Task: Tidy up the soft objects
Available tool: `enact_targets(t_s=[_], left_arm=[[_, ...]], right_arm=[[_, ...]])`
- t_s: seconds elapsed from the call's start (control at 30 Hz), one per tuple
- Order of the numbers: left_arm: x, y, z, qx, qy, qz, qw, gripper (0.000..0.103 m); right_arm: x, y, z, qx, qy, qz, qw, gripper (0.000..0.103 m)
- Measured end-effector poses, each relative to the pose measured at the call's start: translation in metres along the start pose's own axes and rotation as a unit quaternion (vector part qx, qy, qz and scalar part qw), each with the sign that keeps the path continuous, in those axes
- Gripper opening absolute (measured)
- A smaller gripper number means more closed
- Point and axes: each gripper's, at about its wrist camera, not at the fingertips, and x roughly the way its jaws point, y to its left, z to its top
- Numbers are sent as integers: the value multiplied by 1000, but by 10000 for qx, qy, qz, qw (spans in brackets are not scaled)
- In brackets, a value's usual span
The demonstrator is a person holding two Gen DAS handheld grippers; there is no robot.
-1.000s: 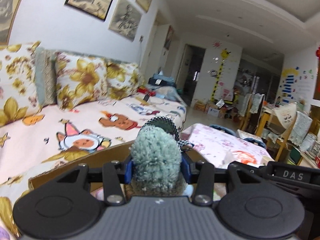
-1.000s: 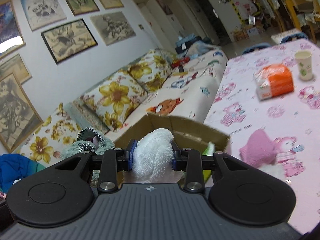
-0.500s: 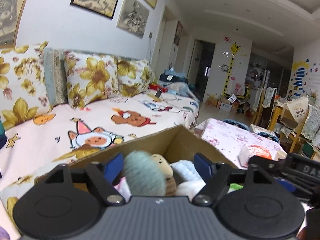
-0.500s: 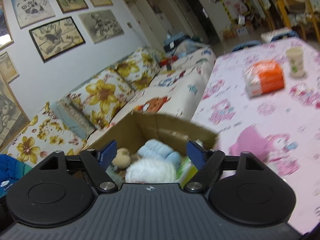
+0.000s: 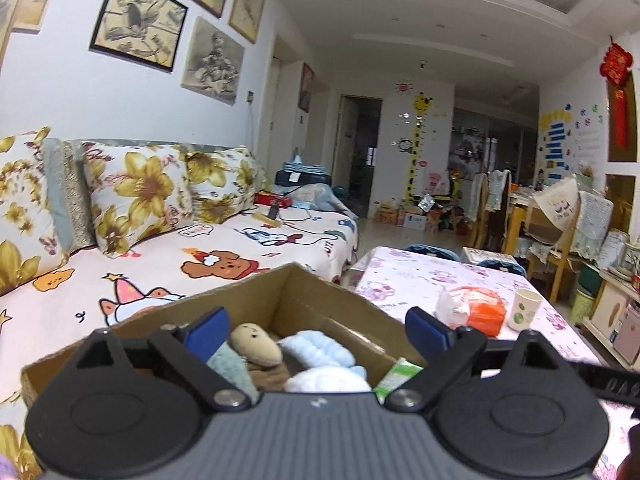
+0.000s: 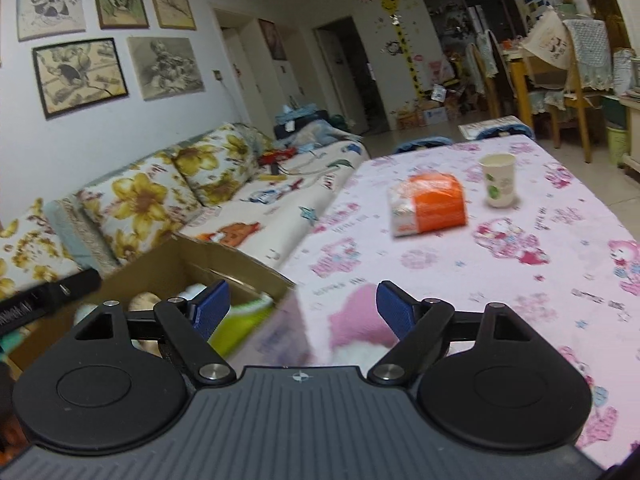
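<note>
Both the left tongs [image 5: 316, 330] and right tongs [image 6: 303, 306] are opening, released and empty, above the cardboard box [image 5: 320, 294] of plush toys [image 5: 256, 344] beside the pink tabletop [image 6: 520, 272].

The left claw [image 5: 316, 328], a black two-finger tool with blue pads [image 5: 208, 330], points forward and slightly downward. Its jaws are spreading apart, and nothing is pressed between the pads. The right claw [image 6: 304, 304], of the same black build with blue pads [image 6: 394, 308], also tilts a little below level. Its jaws are opening as well, already standing wide, and the pads grip nothing. The right claw's view is blurred near its fingers.
</note>
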Motion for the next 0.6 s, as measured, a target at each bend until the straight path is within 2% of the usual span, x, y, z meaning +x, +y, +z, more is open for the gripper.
enact_targets(t_s=[0.13, 0.3, 0.47, 0.5, 0.57, 0.6], left_arm=[[0, -10, -3, 193, -49, -98, 9998, 97], [2, -19, -6, 341, -32, -184, 9992, 98], [3, -26, -9, 491, -65, -261, 9984, 101], [3, -27, -10, 521, -68, -273, 9982, 102], [4, -30, -12, 576, -62, -287, 9979, 102], [5, -31, -12, 599, -61, -290, 9978, 102]], right_arm=[[13, -14, -17, -37, 186, -321, 9993, 102], [38, -23, -44, -122, 577, -449, 9972, 102], [64, -19, -57, -330, 672, -522, 9958, 101], [69, -18, -58, -401, 678, -555, 9953, 96], [77, -19, -60, -504, 785, -546, 9941, 79], [80, -19, -61, -495, 859, -485, 9939, 64]])
